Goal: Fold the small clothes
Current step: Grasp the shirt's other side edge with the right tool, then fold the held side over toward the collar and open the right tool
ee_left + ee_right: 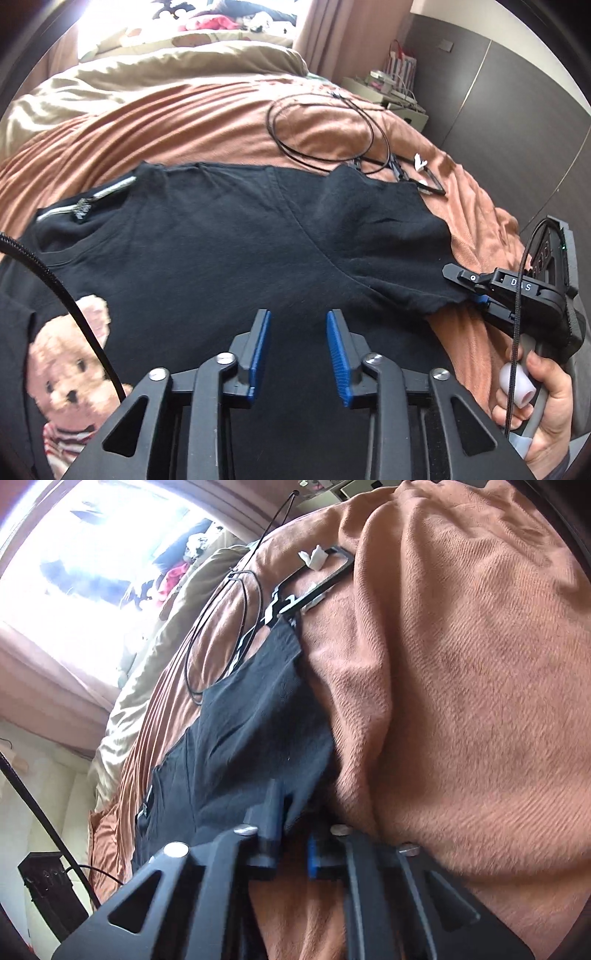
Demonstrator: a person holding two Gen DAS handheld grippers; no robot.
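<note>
White letters "D S" read plainly on the right claw [466,286], with a blurred character between them. That claw is clamped on the sleeve edge of the black T-shirt [236,236], at the garment's right end, with a hand [543,398] around its grip. The shirt lies spread flat across the orange bedspread [207,122], a teddy-bear print [70,384] showing at its left. The left claw [298,354] hovers above the shirt's middle, blue pads [258,354] partly spread, nothing between them. In the right wrist view, black fabric sits pinched between the right claw's pads. A looped black cable [328,129] rests on the bed beyond the shirt.
</note>
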